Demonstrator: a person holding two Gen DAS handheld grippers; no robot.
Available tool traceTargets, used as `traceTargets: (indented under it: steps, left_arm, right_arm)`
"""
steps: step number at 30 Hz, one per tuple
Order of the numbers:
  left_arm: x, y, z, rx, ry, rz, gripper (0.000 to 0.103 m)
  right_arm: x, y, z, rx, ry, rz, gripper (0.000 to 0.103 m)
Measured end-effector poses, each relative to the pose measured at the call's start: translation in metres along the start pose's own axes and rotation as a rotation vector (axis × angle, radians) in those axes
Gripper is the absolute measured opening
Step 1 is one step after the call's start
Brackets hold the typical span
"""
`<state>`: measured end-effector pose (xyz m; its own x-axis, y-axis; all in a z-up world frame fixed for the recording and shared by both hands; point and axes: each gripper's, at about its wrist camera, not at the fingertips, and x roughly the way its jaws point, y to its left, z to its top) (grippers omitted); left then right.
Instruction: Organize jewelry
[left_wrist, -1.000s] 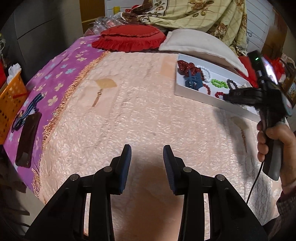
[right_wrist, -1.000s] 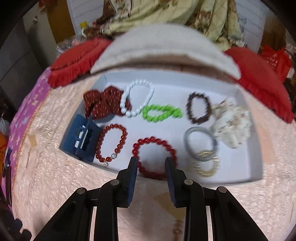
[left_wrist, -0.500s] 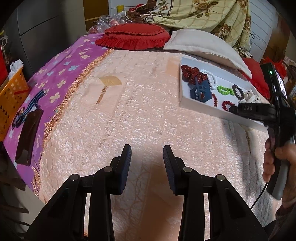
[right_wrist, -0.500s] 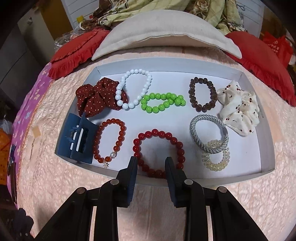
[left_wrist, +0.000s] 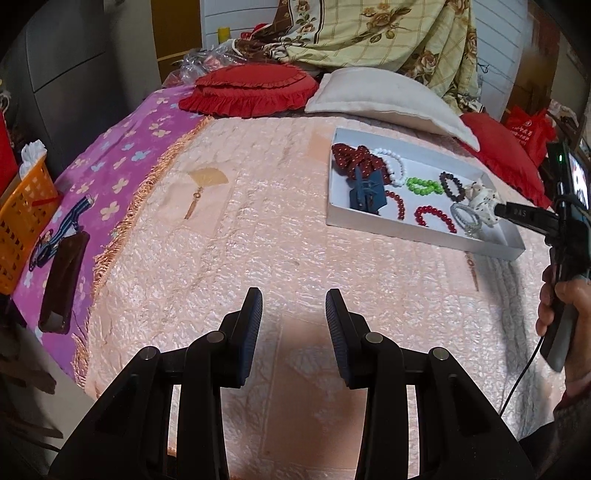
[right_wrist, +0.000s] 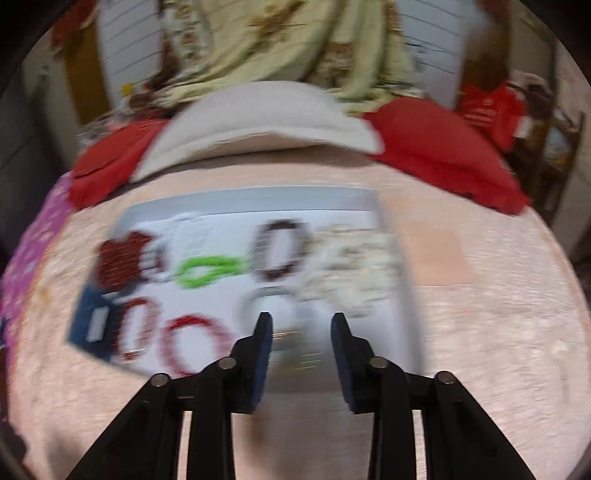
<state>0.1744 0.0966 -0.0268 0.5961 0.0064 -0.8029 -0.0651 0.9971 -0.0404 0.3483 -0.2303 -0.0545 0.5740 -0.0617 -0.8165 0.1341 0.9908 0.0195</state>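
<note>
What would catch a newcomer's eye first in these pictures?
Probably the white tray on the right of the pink bedspread, with bright bracelets inside, a green bead bracelet and a red bead bracelet among them. Next, the red ruffled cushion at the bed's head, and the open left gripper hovering over bare quilt.

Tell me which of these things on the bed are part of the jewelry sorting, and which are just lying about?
Part of the job:
- shallow white cardboard tray
- green bead bracelet
- white bead bracelet
- bright red bead bracelet
- blue plastic hair claw

Just lying about:
- red frilled cushion
- cream pillow
- orange plastic basket
</note>
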Motion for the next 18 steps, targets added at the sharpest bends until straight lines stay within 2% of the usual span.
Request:
traceTargets:
  steps: [3, 4, 5, 7, 11, 18]
  left_arm:
    - [-0.002, -0.004, -0.001, 0.011, -0.005, -0.001, 0.035]
    - [-0.002, -0.006, -0.001, 0.014, -0.007, 0.000, 0.035]
    - [-0.003, -0.007, -0.002, 0.017, -0.009, 0.002, 0.035]
    - [-0.004, -0.008, -0.002, 0.021, -0.014, 0.003, 0.035]
    - [-0.005, -0.009, -0.002, 0.022, -0.014, 0.004, 0.035]
    - [-0.003, -0.010, -0.002, 0.018, -0.007, 0.004, 0.035]
  right_arm:
    - [0.022, -0.030, 0.007, 0.036, 0.061, -0.047, 0.043]
    - [0.023, -0.034, 0.008, 0.026, 0.040, -0.062, 0.043]
    - [0.027, -0.037, 0.008, 0.012, 0.054, -0.073, 0.042]
    - [0.034, -0.041, 0.005, 0.027, 0.094, -0.040, 0.041]
    - [0.042, -0.045, -0.004, 0.064, 0.135, -0.040, 0.028]
    - [0.036, -0.052, -0.013, 0.076, 0.124, 0.005, 0.028]
